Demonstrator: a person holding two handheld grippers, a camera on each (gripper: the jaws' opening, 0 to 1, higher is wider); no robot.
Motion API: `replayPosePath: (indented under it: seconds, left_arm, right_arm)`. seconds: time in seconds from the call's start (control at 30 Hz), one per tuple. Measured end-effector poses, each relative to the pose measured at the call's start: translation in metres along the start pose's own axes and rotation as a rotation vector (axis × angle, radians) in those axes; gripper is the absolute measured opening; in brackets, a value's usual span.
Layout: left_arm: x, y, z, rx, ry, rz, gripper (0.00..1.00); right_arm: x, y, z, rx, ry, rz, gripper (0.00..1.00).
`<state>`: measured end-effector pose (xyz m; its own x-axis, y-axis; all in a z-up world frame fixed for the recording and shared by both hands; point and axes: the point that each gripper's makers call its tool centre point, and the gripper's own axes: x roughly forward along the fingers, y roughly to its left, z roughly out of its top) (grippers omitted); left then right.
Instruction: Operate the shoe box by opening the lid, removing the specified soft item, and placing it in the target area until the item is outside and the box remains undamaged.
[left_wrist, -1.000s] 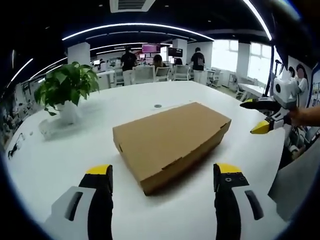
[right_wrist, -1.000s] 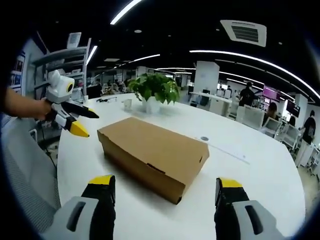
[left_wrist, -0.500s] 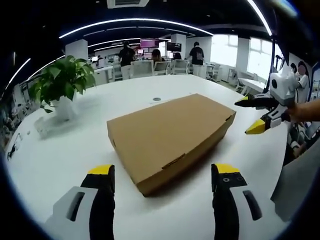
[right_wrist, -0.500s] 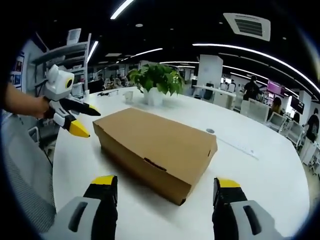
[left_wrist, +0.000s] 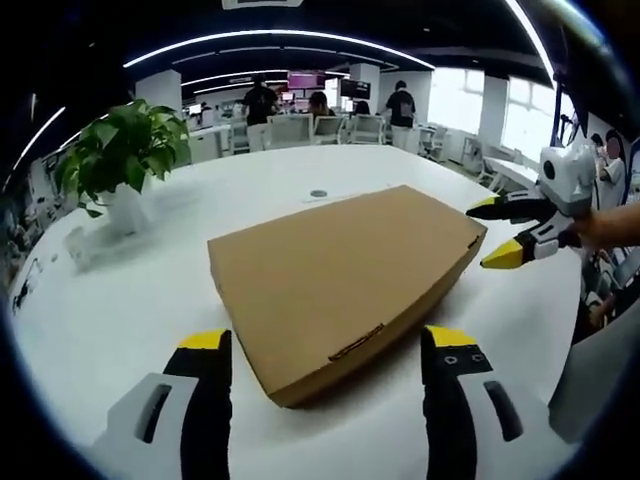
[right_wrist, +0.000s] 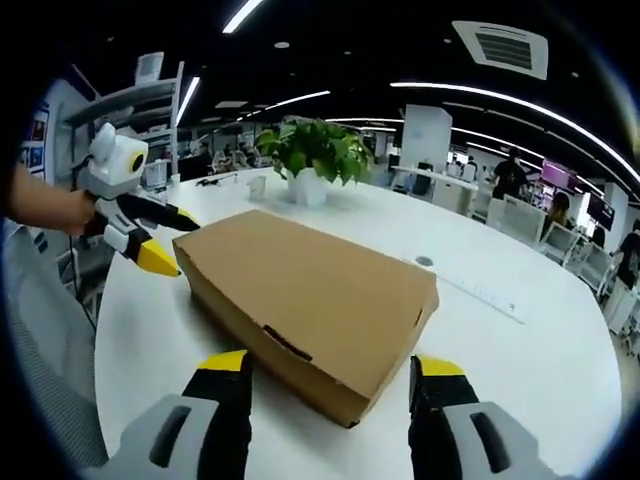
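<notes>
A large open-plan office with curved ceiling light strips lies behind a broad white desk (left_wrist: 120, 300); people stand and sit among the desks and chairs at the far end. A potted plant (left_wrist: 120, 160) in a white pot stands on the desk, well apart from the task's thing, and a small dark round fitting (left_wrist: 318, 193) sits in the desk top beyond the box.

The shoe box (left_wrist: 340, 275), plain brown cardboard, lies flat near the middle of the desk with its lid shut. A tuck tab shows along its near front edge in both views, so whatever soft item it holds is hidden.

The left tongs (left_wrist: 325, 345) are spread wide and hold nothing, one yellow-tipped jaw on either side of the near corner of the box, with no contact to be made out. The right tongs (right_wrist: 328, 365) are likewise parted and empty, at another corner of the box (right_wrist: 310, 295). Each pair appears in the other's view, held by a hand at the side.

Judging by this, the task is at its first step: the approach to open the lid. The next move likely calls for catching the lid's front edge near the tab and lifting gently, while the other tongs steady the base so the cardboard does not tear or slide on the smooth desk.
</notes>
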<state>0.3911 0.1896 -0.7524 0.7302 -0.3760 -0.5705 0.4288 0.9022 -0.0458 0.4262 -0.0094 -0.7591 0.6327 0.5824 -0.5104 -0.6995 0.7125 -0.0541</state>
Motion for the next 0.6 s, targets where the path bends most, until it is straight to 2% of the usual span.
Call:
replayPosePath:
  seconds: [0.13, 0.3, 0.6]
  left_arm:
    - [0.004, 0.002, 0.002, 0.003, -0.001, 0.001, 0.78]
    - [0.005, 0.008, 0.003, -0.009, -0.002, 0.014, 0.72]
    - [0.006, 0.011, 0.003, -0.014, -0.007, 0.014, 0.72]
  right_arm:
    - [0.003, 0.003, 0.005, 0.019, -0.017, 0.017, 0.6]
    - [0.004, -0.004, 0.005, 0.043, -0.016, -0.008, 0.55]
    - [0.004, -0.002, 0.004, 0.037, -0.005, -0.004, 0.54]
